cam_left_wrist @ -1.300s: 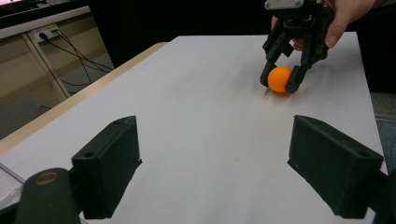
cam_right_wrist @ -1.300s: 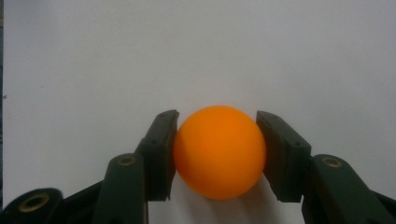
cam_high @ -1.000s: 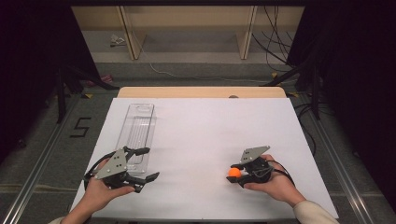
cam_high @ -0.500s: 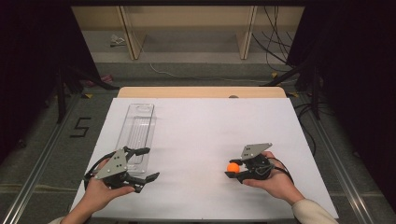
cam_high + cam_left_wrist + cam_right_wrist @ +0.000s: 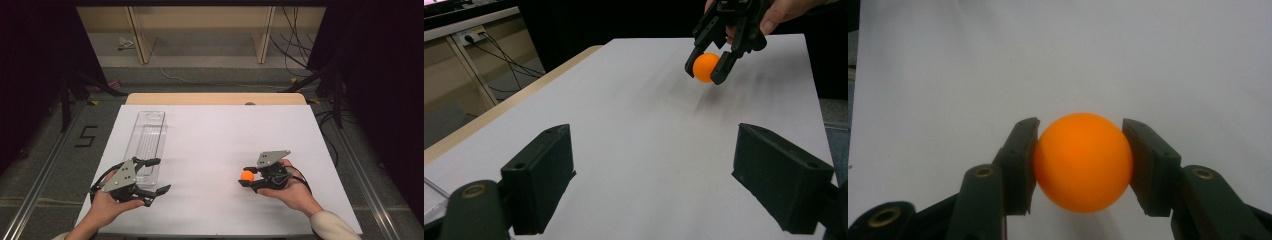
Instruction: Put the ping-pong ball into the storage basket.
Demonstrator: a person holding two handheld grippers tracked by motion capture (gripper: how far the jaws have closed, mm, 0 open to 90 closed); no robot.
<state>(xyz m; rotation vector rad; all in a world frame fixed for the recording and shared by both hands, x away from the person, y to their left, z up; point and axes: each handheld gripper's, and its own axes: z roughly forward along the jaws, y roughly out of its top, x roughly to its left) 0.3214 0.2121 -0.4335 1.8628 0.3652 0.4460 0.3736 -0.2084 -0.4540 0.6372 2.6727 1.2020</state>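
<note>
Orange ping-pong ball (image 5: 1083, 162), small, smooth and plastic, sits clamped between my right gripper's (image 5: 248, 176) fingers (image 5: 1020, 165), pads pressed on both its sides, low over the near right part of the white worktop (image 5: 210, 145). I judge the pick done and the carry in hand. My left gripper (image 5: 155, 176) waits with fingers (image 5: 541, 177) spread wide and empty beside the clear plastic tray (image 5: 147, 140). Next, I reckon, comes a steady move across to that tray without loosening the grip.

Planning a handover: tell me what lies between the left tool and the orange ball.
Only bare white table top. In the high view nothing sits between the left tool and the orange ball in the right tool.
</note>
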